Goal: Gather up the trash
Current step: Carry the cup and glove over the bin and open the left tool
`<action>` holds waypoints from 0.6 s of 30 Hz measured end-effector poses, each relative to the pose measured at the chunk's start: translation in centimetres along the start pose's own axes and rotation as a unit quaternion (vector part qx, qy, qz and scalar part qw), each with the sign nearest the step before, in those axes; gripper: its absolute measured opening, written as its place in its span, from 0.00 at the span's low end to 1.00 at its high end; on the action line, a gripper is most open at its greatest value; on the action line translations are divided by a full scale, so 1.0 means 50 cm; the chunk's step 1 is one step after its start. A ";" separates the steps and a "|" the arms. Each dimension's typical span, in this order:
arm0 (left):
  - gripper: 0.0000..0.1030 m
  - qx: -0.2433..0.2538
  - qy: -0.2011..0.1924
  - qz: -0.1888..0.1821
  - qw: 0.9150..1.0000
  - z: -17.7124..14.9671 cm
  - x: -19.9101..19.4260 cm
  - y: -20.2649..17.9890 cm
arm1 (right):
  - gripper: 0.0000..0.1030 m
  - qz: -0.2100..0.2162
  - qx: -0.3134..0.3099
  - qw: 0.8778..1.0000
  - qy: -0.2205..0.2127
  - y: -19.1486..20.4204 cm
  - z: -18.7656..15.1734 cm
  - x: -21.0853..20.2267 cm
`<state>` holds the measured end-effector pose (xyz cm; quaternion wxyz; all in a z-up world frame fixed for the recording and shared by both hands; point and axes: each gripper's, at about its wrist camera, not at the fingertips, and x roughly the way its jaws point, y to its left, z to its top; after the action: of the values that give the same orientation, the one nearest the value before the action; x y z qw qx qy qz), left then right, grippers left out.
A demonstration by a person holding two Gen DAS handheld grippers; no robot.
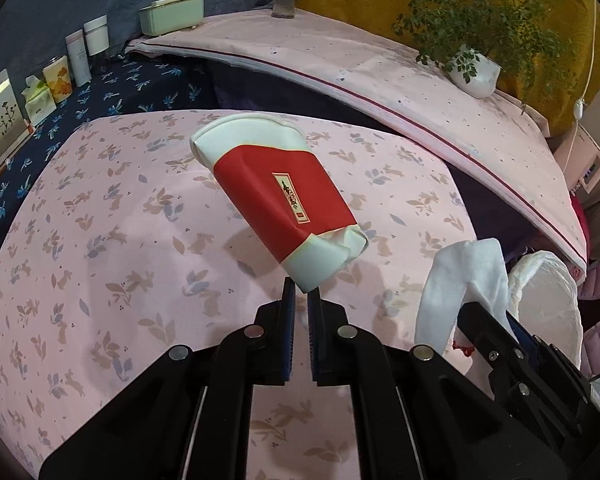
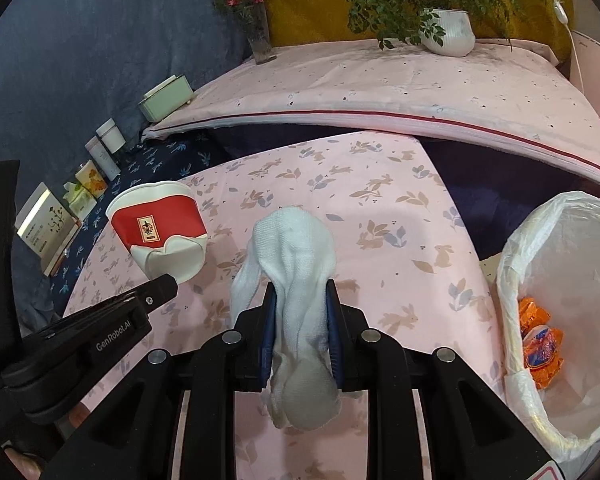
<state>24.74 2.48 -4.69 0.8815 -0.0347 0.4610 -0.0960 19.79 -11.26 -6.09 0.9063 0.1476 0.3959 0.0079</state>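
Trash first: a crushed red-and-white paper cup hangs clear above the pink rabbit-print bench, pinched by its squashed white base in my left tool, whose jaws are nearly together on the thin paper wall. From the right wrist view I see the same cup tilted, its open rim facing up and away. My right tool is clamped narrow around a bunched white cloth; the blue pads press on both its sides, one end flopping forward over the fingertips and the other hanging back beneath the jaws. It too is off the bench. To the right of that tool, just past the bench edge, stands a bin lined with a white plastic bag, and orange wrappers lie inside it. Along the far left sits a row of boxes and jars on a dark blue floral cloth.
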 end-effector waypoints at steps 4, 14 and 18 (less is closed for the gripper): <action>0.05 0.019 -0.005 -0.010 1.000 -0.017 -0.027 -0.051 | 0.20 -0.005 0.009 1.000 -0.014 -0.030 -0.009 -0.046; 0.05 0.082 -0.010 -0.045 0.996 -0.067 -0.072 -0.213 | 0.20 -0.036 0.051 0.997 -0.045 -0.160 -0.036 -0.149; 0.05 0.113 -0.008 -0.065 0.991 -0.087 -0.079 -0.284 | 0.20 -0.054 0.077 0.994 -0.057 -0.227 -0.049 -0.188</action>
<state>17.03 -10.50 -1.86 0.8753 0.0345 0.4370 -0.2044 10.42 -22.72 -4.07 0.9127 0.1949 0.3502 -0.0803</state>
